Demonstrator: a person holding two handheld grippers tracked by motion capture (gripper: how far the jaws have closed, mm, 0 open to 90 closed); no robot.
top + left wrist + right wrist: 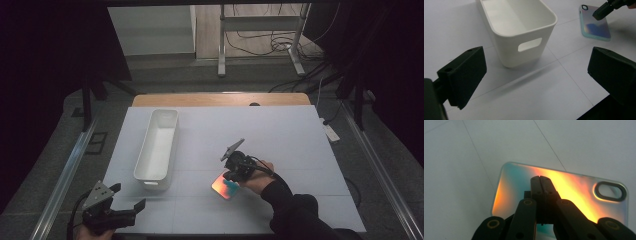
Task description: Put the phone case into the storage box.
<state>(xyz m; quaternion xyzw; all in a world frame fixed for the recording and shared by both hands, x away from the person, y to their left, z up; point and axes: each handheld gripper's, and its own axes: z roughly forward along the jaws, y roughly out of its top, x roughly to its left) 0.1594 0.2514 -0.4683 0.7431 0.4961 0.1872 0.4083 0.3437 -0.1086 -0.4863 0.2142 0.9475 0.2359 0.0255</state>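
Observation:
An iridescent phone case point(225, 186) lies flat on the white table cover, its back glowing orange and teal point(576, 187), with a camera cut-out at one end. My right gripper point(231, 176) points down at it. Its black jaws are pressed together with nothing between them point(540, 178), the tips on or just above the case's back. The left gripper view has the same case point(596, 26) at the upper right with the right gripper's tip point(599, 14) over it. My left gripper point(129, 196) rests at the near left corner, open and wide, empty point(537, 67).
A long white bin point(150, 175) with a handle slot stands left of centre, empty, its near wall point(509, 55) just ahead of the left gripper. The white cover point(280, 135) spreads behind and right of the case. A wooden table edge point(200, 99) runs along the back.

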